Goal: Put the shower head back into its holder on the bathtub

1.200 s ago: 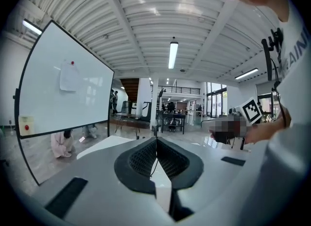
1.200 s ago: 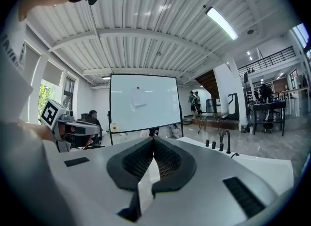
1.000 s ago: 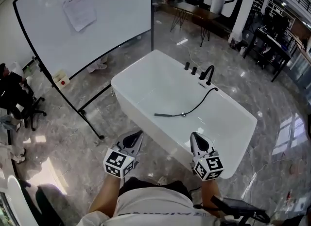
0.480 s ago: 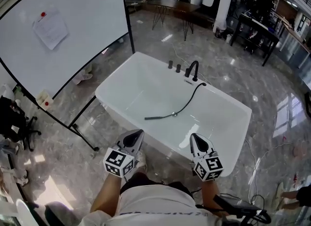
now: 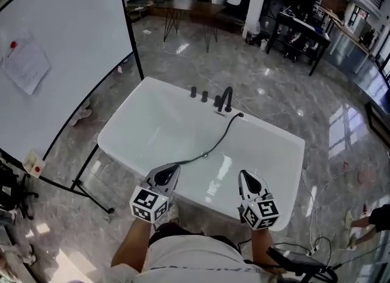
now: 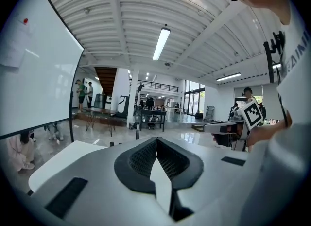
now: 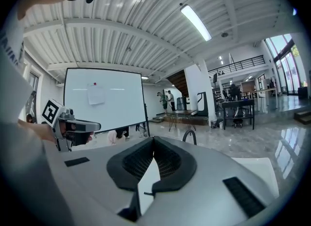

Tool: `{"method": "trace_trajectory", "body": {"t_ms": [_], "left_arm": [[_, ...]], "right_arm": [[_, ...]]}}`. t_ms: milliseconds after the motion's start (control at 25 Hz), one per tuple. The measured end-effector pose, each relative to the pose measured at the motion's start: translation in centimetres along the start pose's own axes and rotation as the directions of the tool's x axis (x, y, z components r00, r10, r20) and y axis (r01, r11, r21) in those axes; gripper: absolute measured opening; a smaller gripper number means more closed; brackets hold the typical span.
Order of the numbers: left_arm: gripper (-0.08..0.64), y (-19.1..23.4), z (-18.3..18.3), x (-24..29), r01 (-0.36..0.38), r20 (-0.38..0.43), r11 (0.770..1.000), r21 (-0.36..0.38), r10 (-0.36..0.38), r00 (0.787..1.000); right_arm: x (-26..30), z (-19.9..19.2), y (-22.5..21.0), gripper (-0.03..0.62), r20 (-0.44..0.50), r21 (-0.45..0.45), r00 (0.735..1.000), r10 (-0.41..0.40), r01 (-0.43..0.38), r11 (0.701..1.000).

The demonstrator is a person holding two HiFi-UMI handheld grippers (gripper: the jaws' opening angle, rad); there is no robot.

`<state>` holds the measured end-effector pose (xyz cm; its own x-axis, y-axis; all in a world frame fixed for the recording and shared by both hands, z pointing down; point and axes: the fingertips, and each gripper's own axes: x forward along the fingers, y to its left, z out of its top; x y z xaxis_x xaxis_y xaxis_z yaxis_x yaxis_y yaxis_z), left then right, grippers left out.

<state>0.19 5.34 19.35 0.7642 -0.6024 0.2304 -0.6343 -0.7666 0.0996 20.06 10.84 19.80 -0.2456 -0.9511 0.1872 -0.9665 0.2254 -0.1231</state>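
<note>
Two empty grippers pressed together at bottom centre, your left gripper (image 5: 176,167), your right gripper (image 5: 243,173), shower head (image 5: 192,159) lying inside bathtub (image 5: 152,123) just above your left, faucet (image 5: 226,97) on far rim, whiteboard (image 5: 67,44) upper left

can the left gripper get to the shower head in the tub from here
Probably yes: the shower head lies uncovered on the tub floor just beyond the left gripper; only the near rim to clear, and its shut fingers must open first.
</note>
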Motion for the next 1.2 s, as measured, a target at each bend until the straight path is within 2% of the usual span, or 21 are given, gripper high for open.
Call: {"method": "trace_trajectory", "body": {"t_ms": [120, 320, 480, 600, 720, 920, 1080, 1200], "left_arm": [[0.018, 3.9, 0.8, 2.2, 0.034, -0.024, 0.999, 0.003, -0.034, 0.999], [0.018, 11.5, 0.8, 6.0, 0.088, -0.079, 0.994, 0.058, -0.083, 0.993], [0.018, 17.4, 0.7, 9.1, 0.127, -0.098, 0.991, 0.052, -0.122, 0.988], [0.018, 19.6, 0.6, 11.3, 0.16, -0.094, 0.987, 0.036, -0.156, 0.983], [0.018, 19.9, 0.6, 13.3, 0.201, -0.097, 0.979, 0.023, -0.198, 0.975], [0.018, 18.1, 0.9, 16.0, 0.259, -0.098, 0.965, 0.029, -0.256, 0.962], [0.018, 14.3, 2.2, 16.2, 0.268, -0.093, 0.962, 0.052, -0.262, 0.961], [0.018, 11.1, 3.6, 15.2, 0.242, -0.095, 0.968, 0.07, -0.235, 0.967]], "right_arm": [[3.9, 0.9, 0.1, 0.012, -0.021, 0.0, 0.999, -0.033, 0.033, 0.999], [11.8, 2.2, -0.3, 0.012, -0.042, -0.018, 0.993, -0.107, 0.107, 0.994], [17.4, 2.8, -0.7, 0.012, -0.035, -0.03, 0.986, -0.162, 0.161, 0.986], [19.7, 3.4, -1.4, 0.012, -0.024, -0.048, 0.979, -0.203, 0.202, 0.978], [20.2, 3.5, -2.3, 0.012, -0.02, -0.036, 0.968, -0.25, 0.25, 0.968], [19.2, 3.8, -3.9, 0.012, -0.005, -0.033, 0.957, -0.29, 0.29, 0.956], [16.4, 4.0, -5.7, 0.012, 0.01, -0.008, 0.958, -0.285, 0.285, 0.958], [13.8, 5.0, -6.6, 0.012, 0.038, 0.006, 0.965, -0.258, 0.258, 0.966]]}}
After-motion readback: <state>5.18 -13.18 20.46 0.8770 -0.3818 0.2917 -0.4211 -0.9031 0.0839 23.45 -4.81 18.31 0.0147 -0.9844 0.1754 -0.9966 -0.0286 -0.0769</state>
